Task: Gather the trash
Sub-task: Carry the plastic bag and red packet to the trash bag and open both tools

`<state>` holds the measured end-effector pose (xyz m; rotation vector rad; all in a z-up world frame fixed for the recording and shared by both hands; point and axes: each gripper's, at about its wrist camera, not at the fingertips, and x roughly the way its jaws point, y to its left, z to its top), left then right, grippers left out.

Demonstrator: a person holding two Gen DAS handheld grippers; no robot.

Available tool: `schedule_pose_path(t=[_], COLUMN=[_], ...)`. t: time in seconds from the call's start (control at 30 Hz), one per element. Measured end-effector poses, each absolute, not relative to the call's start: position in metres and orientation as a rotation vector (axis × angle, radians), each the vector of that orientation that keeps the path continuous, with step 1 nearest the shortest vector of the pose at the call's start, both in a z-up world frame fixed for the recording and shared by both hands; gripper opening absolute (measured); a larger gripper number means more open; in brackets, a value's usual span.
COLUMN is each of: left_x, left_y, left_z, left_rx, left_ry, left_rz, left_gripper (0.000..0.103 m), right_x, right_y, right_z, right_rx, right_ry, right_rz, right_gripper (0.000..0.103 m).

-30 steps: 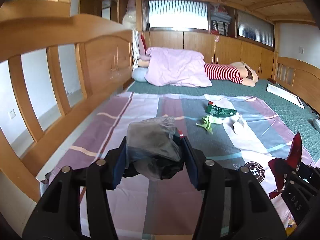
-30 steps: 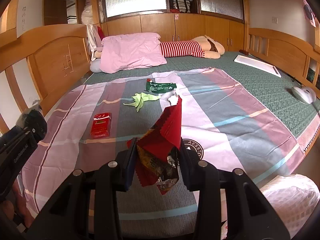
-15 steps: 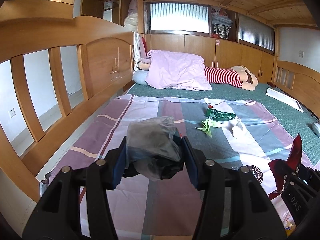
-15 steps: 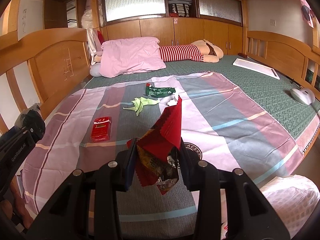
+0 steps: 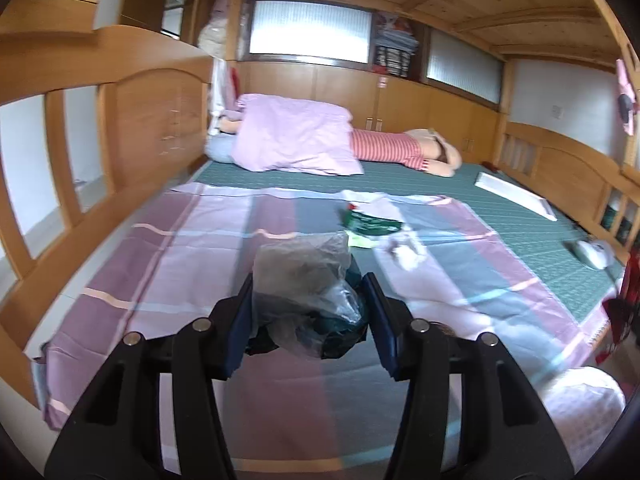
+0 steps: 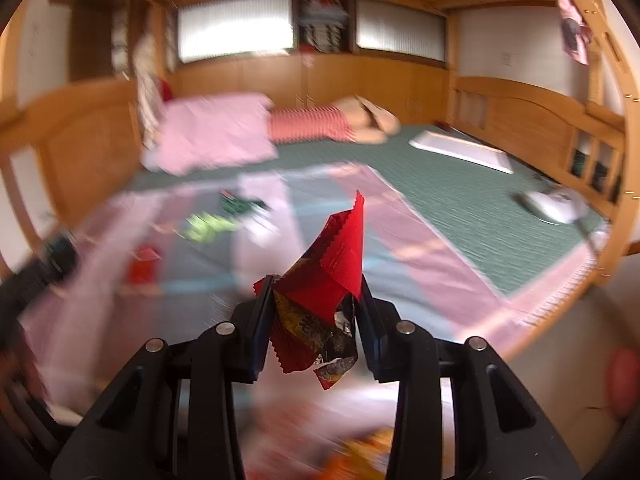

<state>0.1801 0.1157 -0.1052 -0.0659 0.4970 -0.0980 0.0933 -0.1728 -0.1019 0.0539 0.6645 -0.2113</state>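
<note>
Room: wood walls, wood ceiling, bright windows glowing high at the far end.
Surface: striped sheet (image 5: 192, 256) lying over a green mat (image 5: 516, 216) on a big wooden bed.
Beyond the sheet: pink blanket (image 5: 296, 140) lying at the far end, striped doll (image 5: 400, 148) just beside it.
On the sheet: green packet (image 5: 370, 222), yellow-green scrap (image 5: 360, 242) and white crumpled paper (image 5: 406, 248) sitting close together near the far edge.
Left claw (image 5: 306, 310): pinching a crumpled clear plastic bag (image 5: 304, 276), held up over the sheet's near part.
Right claw (image 6: 312, 330): pinching a red wrapper (image 6: 332, 264), held up over the sheet's near edge.
Only in the right view: red box (image 6: 142, 270) lying on the sheet's left part; whole picture blurring.
Only in the left view: sharp picture; white bag (image 5: 580, 400) sitting off the sheet's near right corner.
</note>
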Motion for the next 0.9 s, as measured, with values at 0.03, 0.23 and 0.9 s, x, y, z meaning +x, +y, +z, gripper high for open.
schedule_pose_path(t=[0.03, 0.23, 0.9], left_x=[0.180, 0.181, 0.127], left_y=[0.110, 0.067, -0.078], left_z=[-0.106, -0.112, -0.174], left_rx=[-0.074, -0.134, -0.095], left_ry=[0.503, 0.601, 1.025], left_rz=[-0.129, -0.435, -1.174], left_gripper=[0.053, 0.053, 0.096], right_x=[0.087, 0.057, 0.030], right_y=[-0.185, -0.236, -0.308], right_z=[-0.114, -0.177, -0.123], right_rx=[0.057, 0.247, 0.352], right_ry=[0.738, 1.000, 0.670], right_rz=[-0.226, -0.234, -0.475], right_gripper=[0.040, 0.062, 0.081])
